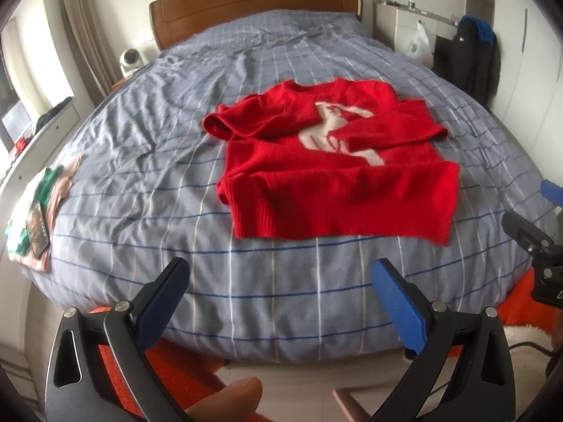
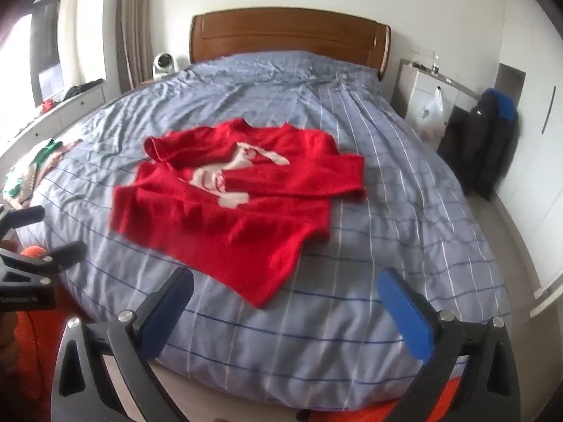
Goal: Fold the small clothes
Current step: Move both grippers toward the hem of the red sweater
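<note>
A small red sweater (image 1: 337, 183) with a white figure on its front lies flat on the blue checked bed, both sleeves folded across the chest; it also shows in the right wrist view (image 2: 239, 204). My left gripper (image 1: 281, 277) is open and empty, held above the bed's near edge, short of the sweater's hem. My right gripper (image 2: 285, 288) is open and empty, near the hem's right corner. The right gripper's body shows at the right edge of the left wrist view (image 1: 535, 242).
A pile of green, white and pink clothes (image 1: 35, 211) lies at the bed's left edge. The wooden headboard (image 1: 253, 3) is at the far end. A dark jacket (image 2: 482, 140) hangs at the right. An orange rug (image 1: 527, 302) lies on the floor.
</note>
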`<action>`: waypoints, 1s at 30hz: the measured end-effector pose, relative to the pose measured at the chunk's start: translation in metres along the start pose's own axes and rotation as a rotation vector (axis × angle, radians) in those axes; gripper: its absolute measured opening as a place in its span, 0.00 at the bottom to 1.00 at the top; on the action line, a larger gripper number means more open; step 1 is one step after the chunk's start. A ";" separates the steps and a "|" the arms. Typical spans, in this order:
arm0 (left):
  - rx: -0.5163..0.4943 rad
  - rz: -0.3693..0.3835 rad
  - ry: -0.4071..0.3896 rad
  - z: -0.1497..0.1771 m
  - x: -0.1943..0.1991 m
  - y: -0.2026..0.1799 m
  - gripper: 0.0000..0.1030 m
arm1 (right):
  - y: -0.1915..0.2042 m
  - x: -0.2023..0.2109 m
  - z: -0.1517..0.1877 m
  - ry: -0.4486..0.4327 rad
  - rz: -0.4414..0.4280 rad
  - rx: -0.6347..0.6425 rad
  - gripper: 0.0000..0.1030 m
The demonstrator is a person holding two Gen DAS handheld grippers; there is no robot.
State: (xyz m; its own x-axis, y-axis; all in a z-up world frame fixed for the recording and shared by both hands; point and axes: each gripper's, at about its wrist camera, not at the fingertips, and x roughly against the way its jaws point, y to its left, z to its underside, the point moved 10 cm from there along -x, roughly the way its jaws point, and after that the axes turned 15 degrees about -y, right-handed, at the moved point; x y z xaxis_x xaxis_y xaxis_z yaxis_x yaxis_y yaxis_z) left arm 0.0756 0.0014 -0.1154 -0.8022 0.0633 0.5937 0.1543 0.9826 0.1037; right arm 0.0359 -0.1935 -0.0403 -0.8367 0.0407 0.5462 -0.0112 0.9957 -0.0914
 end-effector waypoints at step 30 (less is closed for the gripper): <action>0.014 -0.031 0.039 0.013 -0.016 0.014 1.00 | -0.026 -0.009 0.012 0.066 0.151 0.038 1.00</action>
State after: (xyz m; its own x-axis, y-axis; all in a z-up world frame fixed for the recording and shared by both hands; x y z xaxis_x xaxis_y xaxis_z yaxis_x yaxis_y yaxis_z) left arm 0.0833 0.0168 -0.1332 -0.7834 0.0265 0.6209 0.1214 0.9864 0.1110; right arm 0.0370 -0.2206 -0.0528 -0.7923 0.1965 0.5776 0.0904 0.9741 -0.2073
